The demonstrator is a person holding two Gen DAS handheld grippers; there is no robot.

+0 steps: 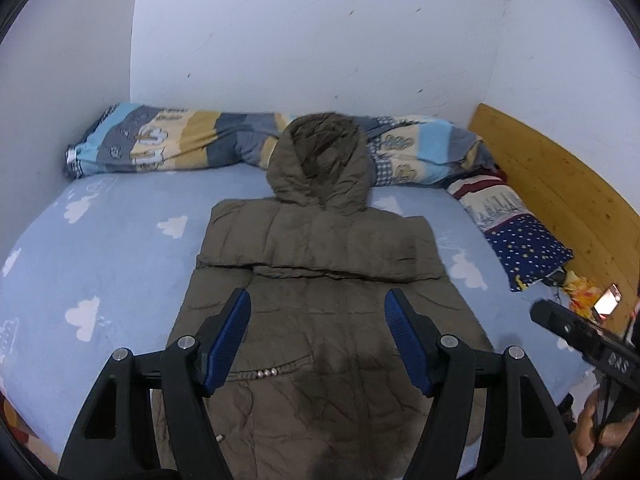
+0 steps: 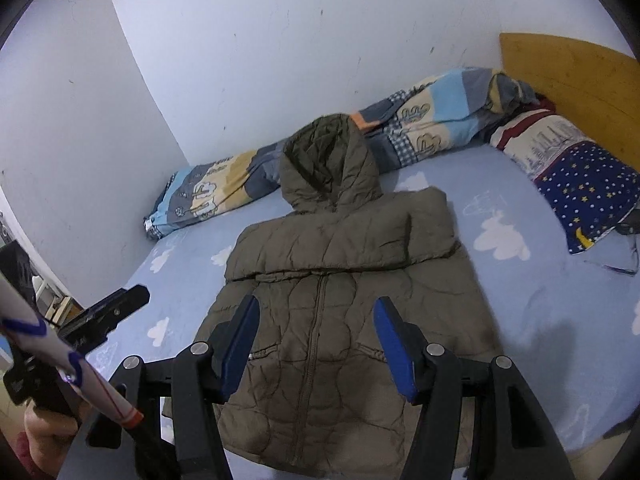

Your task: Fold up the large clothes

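An olive-brown quilted hooded jacket (image 1: pixel 320 280) lies flat on the bed, zipper up, hood (image 1: pixel 320 160) pointing to the wall. Both sleeves are folded across the chest in a band (image 1: pixel 312 248). It also shows in the right wrist view (image 2: pixel 332 320). My left gripper (image 1: pixel 318 308) is open and empty, hovering above the jacket's lower body. My right gripper (image 2: pixel 316 312) is open and empty above the zipper. The right gripper shows at the right edge of the left wrist view (image 1: pixel 576 332); the left gripper shows at the left of the right wrist view (image 2: pixel 104 312).
The bed has a light blue cloud-print sheet (image 1: pixel 100 260). A rolled striped quilt (image 1: pixel 168 144) lies along the wall. A starry navy pillow (image 1: pixel 524 240) sits by the wooden headboard (image 1: pixel 560 184). A phone (image 1: pixel 608 300) lies at the right bed edge.
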